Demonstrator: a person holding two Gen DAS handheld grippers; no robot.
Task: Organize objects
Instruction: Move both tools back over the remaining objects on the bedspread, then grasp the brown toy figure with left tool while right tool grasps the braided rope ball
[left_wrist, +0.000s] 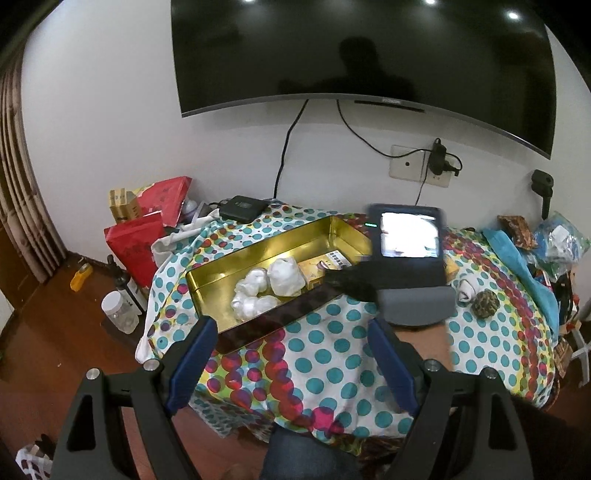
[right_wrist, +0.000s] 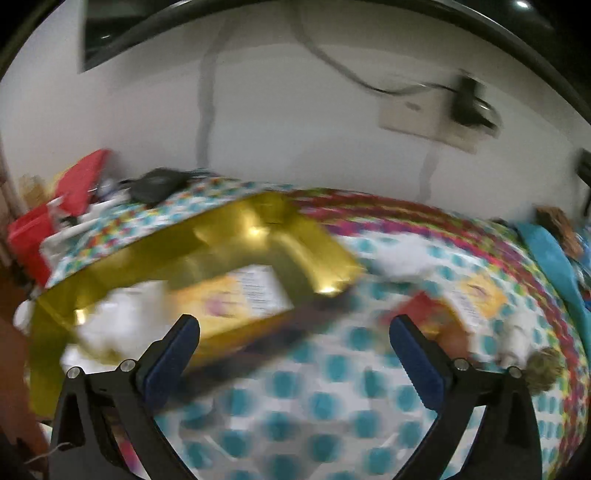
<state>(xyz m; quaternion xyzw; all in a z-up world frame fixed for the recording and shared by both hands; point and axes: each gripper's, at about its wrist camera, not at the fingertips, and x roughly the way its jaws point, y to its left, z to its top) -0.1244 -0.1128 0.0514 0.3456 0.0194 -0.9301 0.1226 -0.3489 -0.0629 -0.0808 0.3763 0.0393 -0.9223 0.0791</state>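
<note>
Both tongs are released and hold nothing: the left gripper and right gripper hang over the dotted cloth beside the gold tin.

The left hand-held gripper is showing two black arms with triangular holes, each one carrying a flat blue pad and round silver screws on top. The right hand-held gripper is looking the same, black with blue pads. From the left view its back is carrying a lit screen.
</note>
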